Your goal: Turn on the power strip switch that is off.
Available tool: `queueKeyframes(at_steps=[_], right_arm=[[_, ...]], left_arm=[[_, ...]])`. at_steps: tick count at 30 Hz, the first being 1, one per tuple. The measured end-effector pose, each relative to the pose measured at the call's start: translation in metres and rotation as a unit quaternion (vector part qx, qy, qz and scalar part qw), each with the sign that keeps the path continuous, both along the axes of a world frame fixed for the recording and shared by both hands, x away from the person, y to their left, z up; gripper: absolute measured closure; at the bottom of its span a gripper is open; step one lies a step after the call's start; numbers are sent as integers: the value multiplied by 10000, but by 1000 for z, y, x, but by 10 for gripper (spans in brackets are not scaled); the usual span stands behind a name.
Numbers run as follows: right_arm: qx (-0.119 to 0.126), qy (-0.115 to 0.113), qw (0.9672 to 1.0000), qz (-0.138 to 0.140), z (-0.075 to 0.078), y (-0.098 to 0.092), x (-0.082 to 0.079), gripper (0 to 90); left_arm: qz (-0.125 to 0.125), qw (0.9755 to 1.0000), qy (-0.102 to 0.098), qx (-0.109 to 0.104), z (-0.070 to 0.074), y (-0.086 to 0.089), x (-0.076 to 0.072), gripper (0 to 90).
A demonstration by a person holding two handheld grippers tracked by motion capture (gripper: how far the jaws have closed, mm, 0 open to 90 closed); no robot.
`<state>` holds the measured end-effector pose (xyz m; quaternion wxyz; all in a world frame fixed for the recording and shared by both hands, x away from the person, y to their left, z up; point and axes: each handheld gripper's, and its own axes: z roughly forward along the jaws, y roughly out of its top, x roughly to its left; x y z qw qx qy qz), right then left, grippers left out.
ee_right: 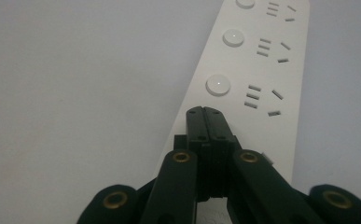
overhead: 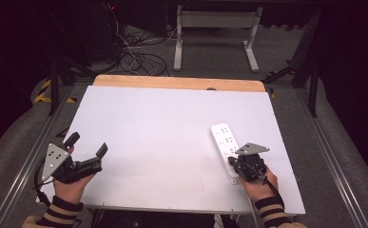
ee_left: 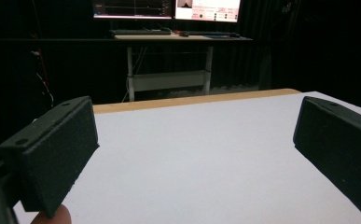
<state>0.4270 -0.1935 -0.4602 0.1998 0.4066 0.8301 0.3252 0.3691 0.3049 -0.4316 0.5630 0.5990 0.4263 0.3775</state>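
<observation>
A white power strip lies on the white table at the right, its length running away from me. My right gripper sits over its near end with both jaws pressed together, nothing between them. In the right gripper view the shut tips hover just short of the nearest round button on the power strip. My left gripper is held at the table's front left corner, jaws wide apart and empty. The left gripper frames bare tabletop between its pads.
A wooden strip edges the table's far side. Beyond it stand a white desk frame and loose cables on the floor. Metal rails run along both sides of the table. Monitors glow on a far desk.
</observation>
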Motion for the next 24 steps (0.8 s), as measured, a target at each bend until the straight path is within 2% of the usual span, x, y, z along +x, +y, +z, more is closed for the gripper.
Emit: queueKeyframes(at_steps=[24], right_arm=[[72, 59, 10000, 18, 0, -2, 1, 900]], left_arm=[[-7, 10000, 31, 24, 0, 0, 0, 7]])
